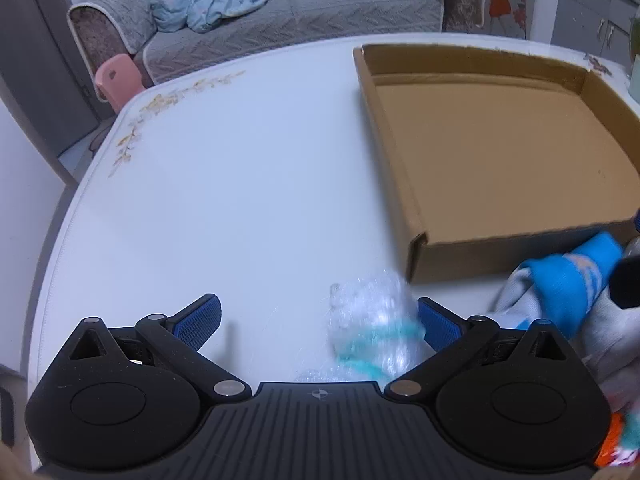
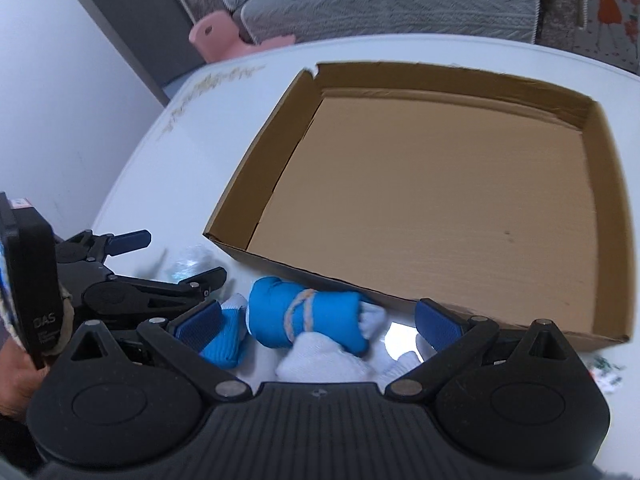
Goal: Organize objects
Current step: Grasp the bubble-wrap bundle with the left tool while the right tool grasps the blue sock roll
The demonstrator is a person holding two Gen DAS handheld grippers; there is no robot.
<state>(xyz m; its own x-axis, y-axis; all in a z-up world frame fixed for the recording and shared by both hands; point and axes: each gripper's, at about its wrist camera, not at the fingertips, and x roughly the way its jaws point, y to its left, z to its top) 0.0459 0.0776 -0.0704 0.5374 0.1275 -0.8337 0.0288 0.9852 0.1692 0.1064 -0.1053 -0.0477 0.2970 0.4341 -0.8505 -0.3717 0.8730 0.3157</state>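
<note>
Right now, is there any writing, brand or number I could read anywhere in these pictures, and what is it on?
"DAS": pale letters on the black block at the left edge of the right camera's view.
Smaller lines under "DAS": too small to read.
Red and white sticker on top of that block: blurred, unreadable.
Cardboard box, socks: no writing visible.

Left gripper (image 1: 320,318) spread wide over white table (image 1: 240,184), bubble-wrap bundle (image 1: 374,336) against right pad; cardboard box (image 1: 416,232) beyond.
</note>
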